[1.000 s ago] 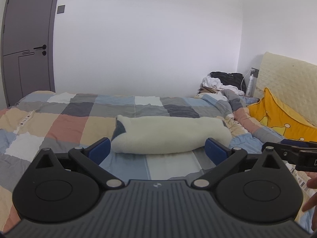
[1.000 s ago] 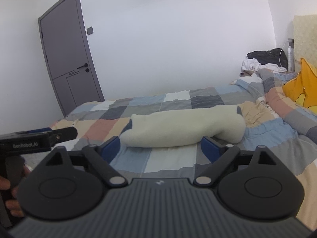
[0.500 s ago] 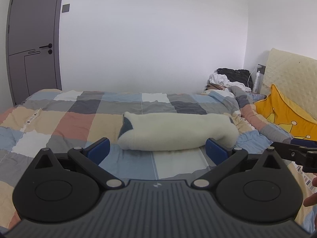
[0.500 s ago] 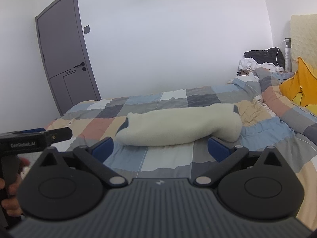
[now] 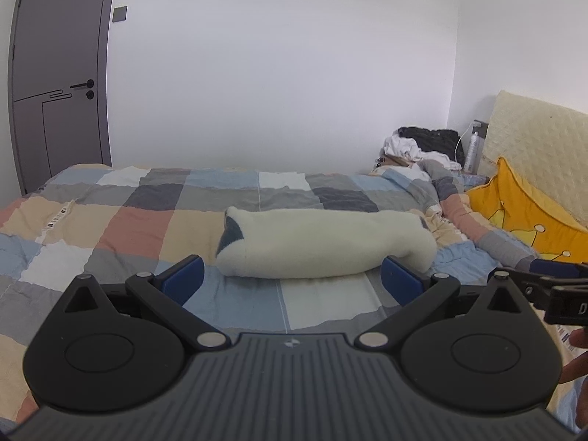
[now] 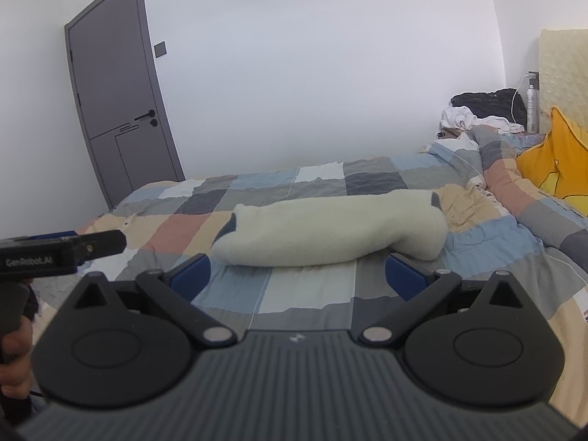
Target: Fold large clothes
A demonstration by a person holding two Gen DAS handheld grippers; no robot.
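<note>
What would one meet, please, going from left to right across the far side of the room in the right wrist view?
Grey door → wall switch → pile of black and white clothes → spray bottle → cream headboard.

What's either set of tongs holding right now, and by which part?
Nothing. The left tongs and right tongs both stand open and empty, short of the folded cream garment lying on the bed.

Bare quilt (image 5: pixel 323 305) lies open just ahead of my left gripper (image 5: pixel 290 281). The folded fleece (image 5: pixel 323 248) blocks passage beyond it.
</note>
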